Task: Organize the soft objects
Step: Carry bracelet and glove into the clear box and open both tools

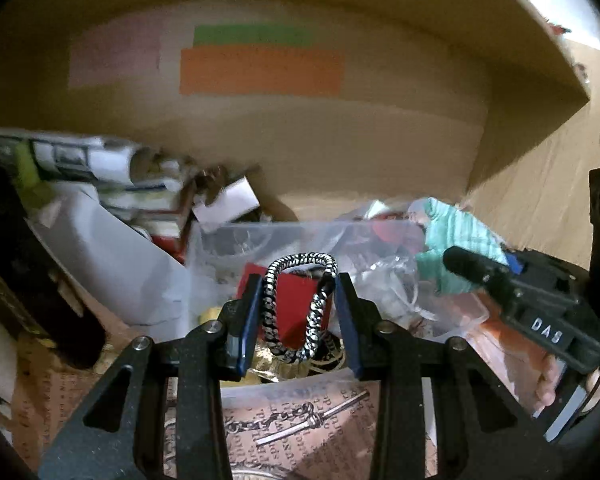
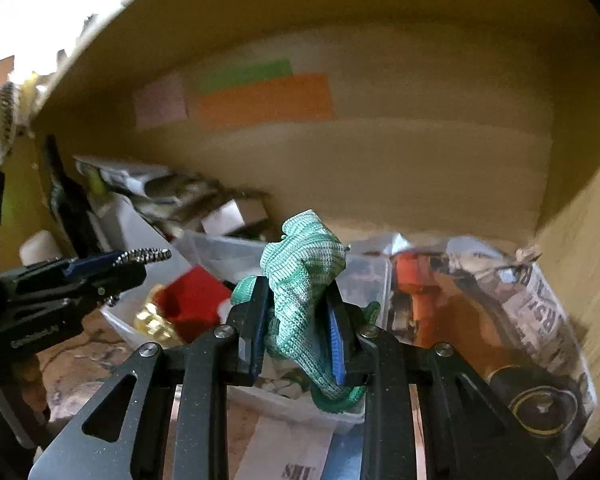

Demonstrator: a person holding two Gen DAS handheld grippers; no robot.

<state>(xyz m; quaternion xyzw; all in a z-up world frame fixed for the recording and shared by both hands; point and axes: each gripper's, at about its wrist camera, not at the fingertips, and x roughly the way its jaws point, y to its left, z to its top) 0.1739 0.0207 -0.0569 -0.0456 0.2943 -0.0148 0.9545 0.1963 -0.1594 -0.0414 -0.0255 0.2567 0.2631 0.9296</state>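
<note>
My left gripper (image 1: 297, 300) is shut on a black-and-white braided cord loop (image 1: 298, 304), held above a clear plastic bin (image 1: 268, 236). My right gripper (image 2: 298, 320) is shut on a green-and-white knitted cloth (image 2: 304, 276), which bulges up between the fingers over the same bin (image 2: 228, 252). In the left wrist view the right gripper (image 1: 476, 266) reaches in from the right with the green cloth (image 1: 460, 236). In the right wrist view the left gripper (image 2: 100, 270) comes in from the left with the cord (image 2: 144, 256) sticking out of it.
All this is inside a large cardboard box (image 1: 340, 140) with green and orange labels (image 1: 260, 68) on the back wall. The bin holds a red box (image 2: 192, 300) and gold items. Papers and cartons (image 1: 100, 168) pile at left. A newspaper-wrapped bundle (image 2: 500, 312) lies at right.
</note>
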